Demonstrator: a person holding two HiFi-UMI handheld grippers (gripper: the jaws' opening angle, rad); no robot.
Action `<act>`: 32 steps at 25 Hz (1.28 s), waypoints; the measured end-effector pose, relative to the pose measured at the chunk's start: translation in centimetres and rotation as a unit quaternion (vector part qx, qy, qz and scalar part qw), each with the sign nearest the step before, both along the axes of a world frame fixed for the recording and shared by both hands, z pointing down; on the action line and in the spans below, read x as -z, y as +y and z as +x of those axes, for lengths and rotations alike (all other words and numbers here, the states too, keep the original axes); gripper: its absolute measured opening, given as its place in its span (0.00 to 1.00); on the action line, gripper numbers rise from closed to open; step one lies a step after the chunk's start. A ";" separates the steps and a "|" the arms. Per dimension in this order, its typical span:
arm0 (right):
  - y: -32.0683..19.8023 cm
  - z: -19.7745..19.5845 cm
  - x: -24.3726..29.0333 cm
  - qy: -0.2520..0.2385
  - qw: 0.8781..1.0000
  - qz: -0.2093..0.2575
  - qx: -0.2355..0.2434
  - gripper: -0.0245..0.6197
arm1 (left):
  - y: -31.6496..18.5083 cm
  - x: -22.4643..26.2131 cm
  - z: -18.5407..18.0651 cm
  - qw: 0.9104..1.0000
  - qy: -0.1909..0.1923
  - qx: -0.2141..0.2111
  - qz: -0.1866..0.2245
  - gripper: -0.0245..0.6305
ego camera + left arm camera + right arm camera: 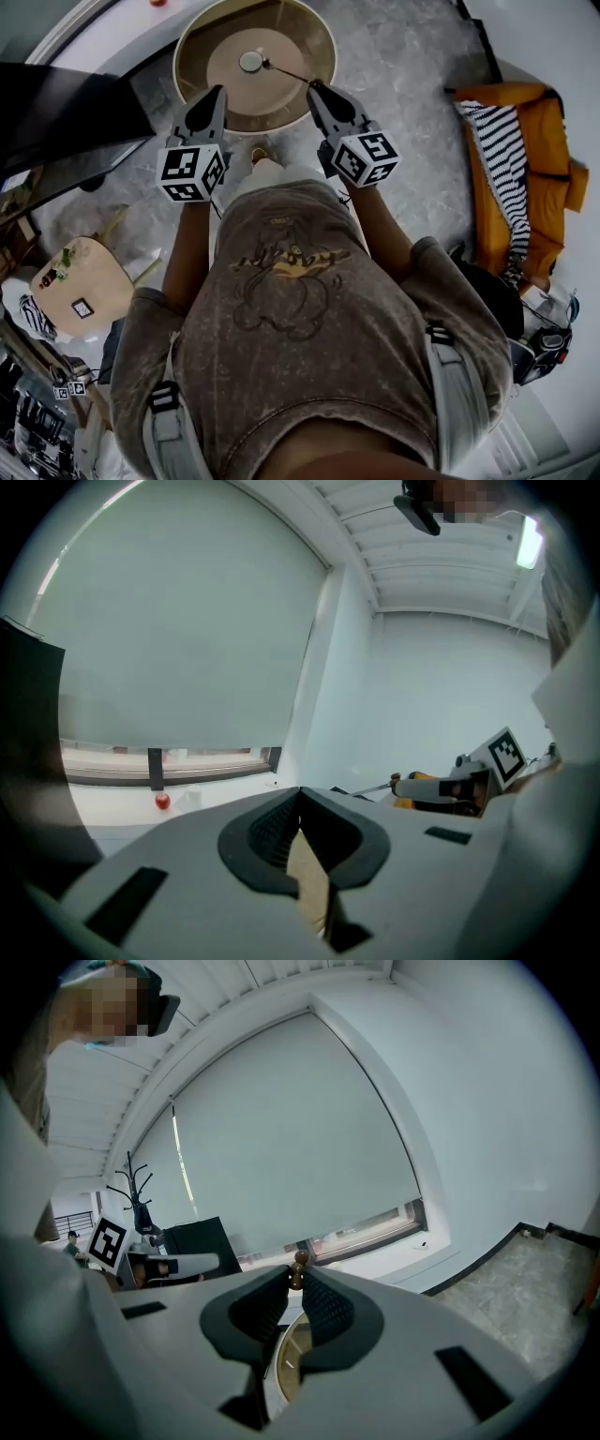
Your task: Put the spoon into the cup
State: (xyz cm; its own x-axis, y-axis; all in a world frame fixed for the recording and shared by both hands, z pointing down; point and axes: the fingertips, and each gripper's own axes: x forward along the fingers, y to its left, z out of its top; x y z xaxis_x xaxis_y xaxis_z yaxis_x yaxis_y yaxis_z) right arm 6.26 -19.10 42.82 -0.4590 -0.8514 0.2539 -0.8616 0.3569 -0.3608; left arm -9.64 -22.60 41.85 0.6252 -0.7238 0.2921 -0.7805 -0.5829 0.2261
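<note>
Jaws: right gripper (315, 87) pinching one spoon (289, 73); left gripper (219, 90) closed, empty; one cup (250, 61).

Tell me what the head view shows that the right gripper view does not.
Only the head view: the small pale round cup at the table's centre, the far end of the thin metal spoon reaching it, and an orange seat with a striped cloth. Only the right gripper view: the pale window blind and a black coat stand. Both: the round brown wooden table and the right hand-held gripper, shut on the spoon.
</note>
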 end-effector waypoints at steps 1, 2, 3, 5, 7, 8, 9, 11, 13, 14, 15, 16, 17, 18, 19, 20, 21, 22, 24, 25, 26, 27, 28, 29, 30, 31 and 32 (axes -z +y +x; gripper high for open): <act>-0.2 0.1 0.0 0.000 1.000 -0.001 -0.003 0.13 | -0.2 -0.2 0.0 1.000 0.000 -0.002 -0.002 0.07; -0.2 0.1 0.0 0.001 1.000 -0.001 -0.005 0.13 | -0.3 -0.3 0.1 1.000 0.001 -0.004 -0.005 0.07; -0.3 0.1 0.0 0.001 1.000 -0.002 -0.007 0.13 | -0.3 -0.4 0.1 1.000 0.001 -0.006 -0.007 0.07; -0.7 0.4 0.0 0.002 1.000 -0.003 -0.009 0.13 | -0.7 -0.5 0.5 1.000 0.002 -0.011 -0.010 0.07; -1.1 0.9 0.0 0.005 1.000 -0.003 -0.009 0.13 | -1.2 -0.7 1.1 1.000 0.002 -0.015 -0.011 0.07; -1.4 1.1 -0.1 0.005 1.000 -0.003 -0.010 0.13 | -1.5 -0.7 1.3 1.000 0.002 -0.016 -0.012 0.07; -1.7 1.4 -0.1 0.005 1.000 -0.003 -0.011 0.13 | -1.8 -0.7 1.4 1.000 0.003 -0.015 -0.013 0.07; -2.2 1.8 0.0 0.004 1.000 -0.003 -0.014 0.13 | -2.3 -0.6 1.7 1.000 0.003 -0.014 -0.012 0.07; -2.8 2.4 0.0 0.002 1.000 -0.003 -0.015 0.13 | -2.9 -0.5 2.1 1.000 0.002 -0.012 -0.012 0.07; -3.2 2.7 0.0 0.000 1.000 -0.003 -0.015 0.13 | -3.3 -0.6 2.4 1.000 0.000 -0.010 -0.012 0.07; -3.7 3.2 -0.1 -0.001 1.000 -0.003 -0.013 0.13 | -3.8 -0.6 2.8 1.000 -0.001 -0.007 -0.012 0.07; -4.2 3.5 -0.2 -0.002 1.000 -0.004 -0.012 0.13 | -4.3 -0.7 3.2 1.000 -0.001 -0.005 -0.014 0.07; -4.6 3.7 -0.4 -0.001 1.000 -0.005 -0.009 0.13 | -4.7 -0.8 3.4 1.000 0.000 -0.003 -0.015 0.07; -5.0 3.5 -0.6 -0.001 1.000 -0.006 -0.006 0.13 | -4.9 -0.9 3.3 1.000 0.002 -0.001 -0.017 0.07; -5.2 3.2 -0.7 0.000 1.000 -0.007 -0.003 0.13 | -4.9 -1.0 3.0 1.000 0.003 0.001 -0.019 0.07; -5.3 2.6 -0.8 0.001 1.000 -0.008 -0.001 0.13 | -4.9 -1.1 2.5 1.000 0.003 0.002 -0.020 0.07; -5.4 2.0 -0.8 0.001 1.000 -0.009 0.001 0.13 | -4.9 -1.1 2.0 1.000 0.002 0.004 -0.021 0.07; -5.6 1.6 -0.8 0.001 1.000 -0.009 0.002 0.13 | -4.9 -1.2 1.5 1.000 0.002 0.005 -0.021 0.07; -6.0 1.1 -0.9 0.000 1.000 -0.010 0.004 0.13 | -5.2 -1.2 1.1 1.000 0.002 0.008 -0.022 0.07; -6.2 1.1 -1.0 -0.001 1.000 -0.011 0.006 0.13 | -5.4 -1.3 1.0 1.000 0.002 0.010 -0.023 0.07; -6.5 1.0 -1.1 -0.001 1.000 -0.012 0.009 0.13 | -5.6 -1.4 1.0 1.000 0.003 0.012 -0.024 0.07; -6.7 0.9 -1.2 -0.001 1.000 -0.014 0.011 0.13 | -5.7 -1.6 1.0 1.000 0.003 0.014 -0.026 0.07; -7.0 0.9 -1.4 -0.001 1.000 -0.016 0.013 0.13 | -5.9 -1.7 1.0 0.999 0.003 0.016 -0.028 0.07; -7.2 0.8 -1.5 -0.001 1.000 -0.019 0.015 0.13 | -6.1 -1.9 1.0 0.999 0.003 0.018 -0.030 0.07; -7.5 0.8 -1.7 -0.001 1.000 -0.021 0.017 0.13 | -6.3 -2.1 1.0 0.999 0.003 0.019 -0.032 0.07; -7.7 0.7 -1.9 -0.001 1.000 -0.023 0.018 0.13 | -6.5 -2.3 1.0 0.999 0.003 0.020 -0.033 0.07; -8.0 0.7 -2.0 -0.001 1.000 -0.024 0.019 0.13 | -6.7 -2.4 1.0 0.999 0.003 0.020 -0.034 0.07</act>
